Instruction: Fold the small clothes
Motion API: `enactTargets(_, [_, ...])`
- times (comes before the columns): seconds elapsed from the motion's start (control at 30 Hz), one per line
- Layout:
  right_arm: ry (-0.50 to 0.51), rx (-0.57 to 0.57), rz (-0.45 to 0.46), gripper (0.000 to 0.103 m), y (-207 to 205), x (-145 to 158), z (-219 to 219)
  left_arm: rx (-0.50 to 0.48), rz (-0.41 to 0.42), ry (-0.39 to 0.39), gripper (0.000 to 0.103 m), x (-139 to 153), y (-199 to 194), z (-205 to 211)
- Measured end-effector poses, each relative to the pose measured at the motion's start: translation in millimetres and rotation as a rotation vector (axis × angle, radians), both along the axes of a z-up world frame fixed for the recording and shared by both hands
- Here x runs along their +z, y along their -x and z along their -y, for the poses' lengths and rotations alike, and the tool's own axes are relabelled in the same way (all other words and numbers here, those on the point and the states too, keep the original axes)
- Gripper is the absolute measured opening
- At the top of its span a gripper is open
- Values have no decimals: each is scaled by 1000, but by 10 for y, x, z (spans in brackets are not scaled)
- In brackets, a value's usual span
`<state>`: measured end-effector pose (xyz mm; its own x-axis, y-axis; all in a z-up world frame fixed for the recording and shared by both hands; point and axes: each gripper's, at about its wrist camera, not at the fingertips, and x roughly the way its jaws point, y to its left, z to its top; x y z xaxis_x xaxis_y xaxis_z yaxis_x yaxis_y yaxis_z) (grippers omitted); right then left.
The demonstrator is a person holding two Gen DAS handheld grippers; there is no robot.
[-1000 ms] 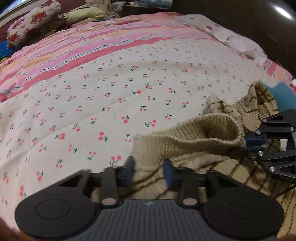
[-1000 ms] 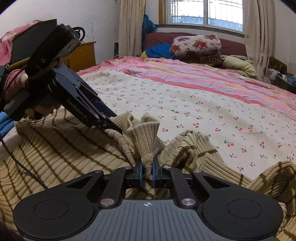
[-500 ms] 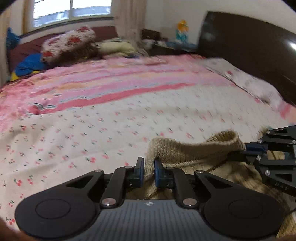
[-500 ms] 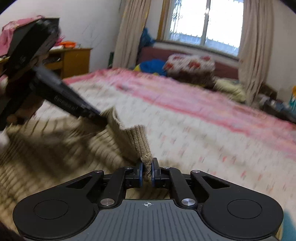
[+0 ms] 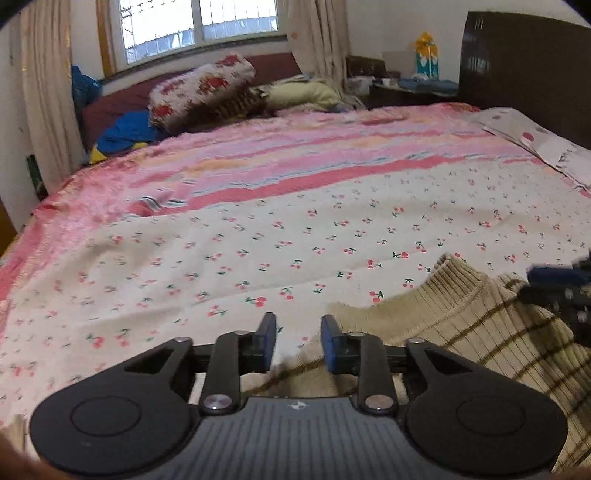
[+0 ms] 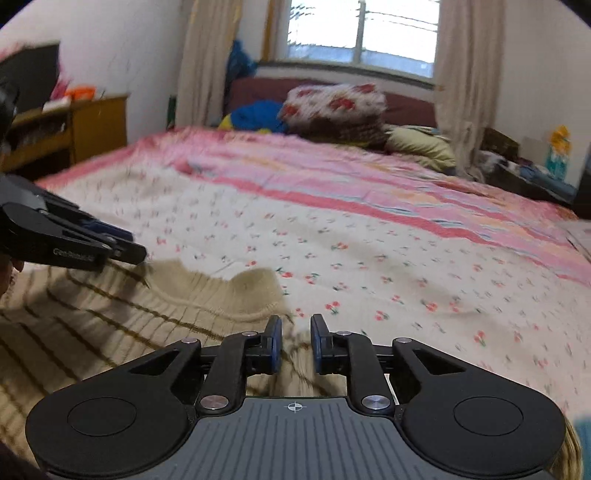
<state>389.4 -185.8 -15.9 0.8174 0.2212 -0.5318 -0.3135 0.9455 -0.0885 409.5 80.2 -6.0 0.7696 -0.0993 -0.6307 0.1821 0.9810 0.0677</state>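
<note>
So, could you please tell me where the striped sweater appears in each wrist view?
Left wrist: sweater at lower right, beyond the open tongs.
Right wrist: sweater at lower left.
Shared landmark: flowered pillow below the window.

Left wrist view: low, close above the bed point(image 5: 258, 236), facing the window point(image 5: 199, 29); sweater point(image 5: 461, 317) at lower right of frame. Right wrist view: same height, same facing toward the window point(image 6: 362, 33); sweater point(image 6: 110, 306) at lower left. Shared: bed, sweater collar, floral pillow point(image 5: 201, 88) below the window.
</note>
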Motion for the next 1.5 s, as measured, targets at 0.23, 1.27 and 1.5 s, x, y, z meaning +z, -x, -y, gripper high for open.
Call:
enactTargets(0.23, [-83,25,-94,24,626,18,168,-51,-105,50,35,21,1002,-107])
enactTargets(1.27, [335,621,-157,50,3084,-54,-301,-426,-174,-129,46,-28,3859,540])
enactTargets(1.5, [343,624,-220,19,3012,-158,-342,-431,-194,-167,40,-321,3676,636])
